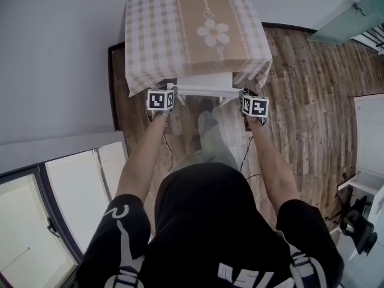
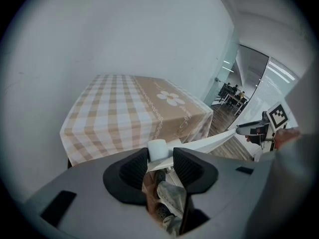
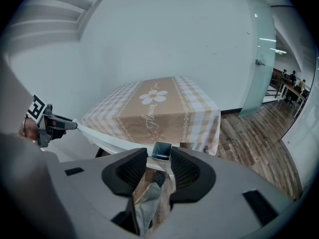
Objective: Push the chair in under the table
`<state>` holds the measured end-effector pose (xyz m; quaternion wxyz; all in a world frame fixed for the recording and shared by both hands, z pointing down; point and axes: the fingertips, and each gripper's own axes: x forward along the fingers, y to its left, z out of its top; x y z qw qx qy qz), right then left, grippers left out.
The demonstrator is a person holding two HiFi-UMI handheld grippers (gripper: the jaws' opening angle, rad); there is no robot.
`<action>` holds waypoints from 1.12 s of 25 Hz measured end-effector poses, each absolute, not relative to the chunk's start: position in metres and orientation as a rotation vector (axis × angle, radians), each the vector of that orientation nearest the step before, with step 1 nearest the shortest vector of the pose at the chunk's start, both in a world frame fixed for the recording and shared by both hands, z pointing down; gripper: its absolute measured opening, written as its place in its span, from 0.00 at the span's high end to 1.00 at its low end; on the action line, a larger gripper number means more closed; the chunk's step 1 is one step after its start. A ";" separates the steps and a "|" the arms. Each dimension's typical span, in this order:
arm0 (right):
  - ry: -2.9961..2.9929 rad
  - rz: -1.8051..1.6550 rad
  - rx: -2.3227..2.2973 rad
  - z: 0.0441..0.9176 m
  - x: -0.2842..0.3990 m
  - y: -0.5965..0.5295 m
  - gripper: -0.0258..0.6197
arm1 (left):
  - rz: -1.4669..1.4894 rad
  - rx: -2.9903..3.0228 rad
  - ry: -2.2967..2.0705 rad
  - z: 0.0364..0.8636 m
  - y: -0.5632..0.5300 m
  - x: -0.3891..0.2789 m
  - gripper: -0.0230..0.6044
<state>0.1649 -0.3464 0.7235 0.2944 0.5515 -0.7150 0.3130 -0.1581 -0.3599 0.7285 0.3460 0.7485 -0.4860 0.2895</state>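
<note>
A white chair (image 1: 204,90) stands at the near side of a table (image 1: 198,35) covered with a beige checked cloth bearing a flower print. Its seat is partly under the tabletop. My left gripper (image 1: 173,92) is shut on the left corner post (image 2: 157,149) of the chair back. My right gripper (image 1: 243,95) is shut on the right corner post (image 3: 161,151), a square tube end. The top rail (image 2: 214,142) runs between the two posts. In the left gripper view the jaws (image 2: 157,159) flank the post; in the right gripper view they (image 3: 160,159) do the same.
The table backs onto a pale wall (image 1: 60,53). Wooden floor (image 1: 312,101) spreads to the right, toward a glass door (image 1: 348,20) and white furniture (image 1: 369,137). A window (image 1: 54,221) lies at the lower left. The person's leg and shoe (image 1: 207,122) are behind the chair.
</note>
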 end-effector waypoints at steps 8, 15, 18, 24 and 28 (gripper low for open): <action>-1.890 0.831 1.455 0.724 0.165 -0.346 0.72 | 0.733 1.954 -1.259 0.729 -0.361 -0.157 0.68; -1.897 0.820 1.459 0.724 0.163 -0.349 0.72 | 0.755 1.955 -1.266 0.728 -0.363 -0.159 0.68; -1.896 0.822 1.458 0.723 0.164 -0.354 0.72 | 0.777 1.946 -1.267 0.728 -0.368 -0.158 0.68; -1.900 0.822 1.457 0.723 0.164 -0.363 0.72 | 0.798 1.940 -1.270 0.727 -0.376 -0.158 0.68; -1.906 0.818 1.456 0.723 0.164 -0.370 0.72 | 0.788 1.946 -1.270 0.728 -0.382 -0.158 0.68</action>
